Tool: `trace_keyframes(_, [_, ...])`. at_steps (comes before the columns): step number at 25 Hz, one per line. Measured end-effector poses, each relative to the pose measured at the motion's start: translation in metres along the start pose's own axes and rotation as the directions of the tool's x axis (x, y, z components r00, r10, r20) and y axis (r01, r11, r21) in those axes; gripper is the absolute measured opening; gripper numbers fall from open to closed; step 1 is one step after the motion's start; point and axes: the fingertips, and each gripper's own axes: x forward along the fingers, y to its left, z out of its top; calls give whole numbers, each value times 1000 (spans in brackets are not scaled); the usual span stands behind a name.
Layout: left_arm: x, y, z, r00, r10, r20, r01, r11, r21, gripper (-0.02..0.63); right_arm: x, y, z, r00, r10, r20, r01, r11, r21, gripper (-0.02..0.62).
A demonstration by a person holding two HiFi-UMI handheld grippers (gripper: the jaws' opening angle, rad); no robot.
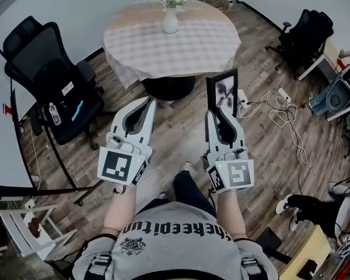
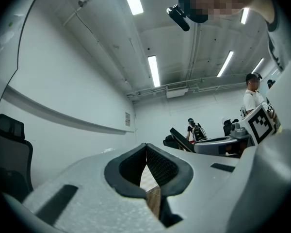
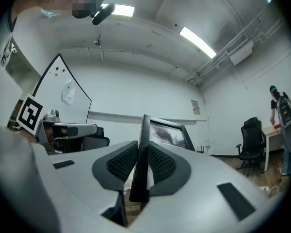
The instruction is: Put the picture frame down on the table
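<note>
Head view: the right claw [image 1: 221, 112] clamps the frame [image 1: 224, 91] upright, with the table [image 1: 198, 48] well ahead of its tips. Left gripper view: the left claw [image 2: 146, 152] is pinched together, empty. Right gripper view: the frame's edge sits deep in the grip; best hold it level until it is over the table.

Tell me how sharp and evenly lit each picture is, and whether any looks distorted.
Head view: sharp, evenly lit, edges bowed by the wide lens. Left gripper view: strong fisheye, dark corners, glaring ceiling lights, left claw soft up close. Right gripper view: same fisheye; frame in right claw fairly sharp.
</note>
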Motion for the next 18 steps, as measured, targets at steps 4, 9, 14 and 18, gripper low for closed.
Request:
trace_keyframes(4, [37,15,-3,1000,20,6,-20,1000,8,15,36,-24,1,1000,21,4,-21,1000,-8,74])
trace_keyframes(9, [78,28,-6,998,59,14,-59,998,13,15,74,-53,4,998,58,13,-58,998,-13,74])
trace_keyframes(14, [120,35,-7,995,95,22,-96,995,20,15,108,-83,4,995,100,16,-99,995,-16,74])
trace_keyframes(18, [147,33,-11,993,119,27,-120,993,24,15,126,-107,3,991,130,26,-130,991,-14,74])
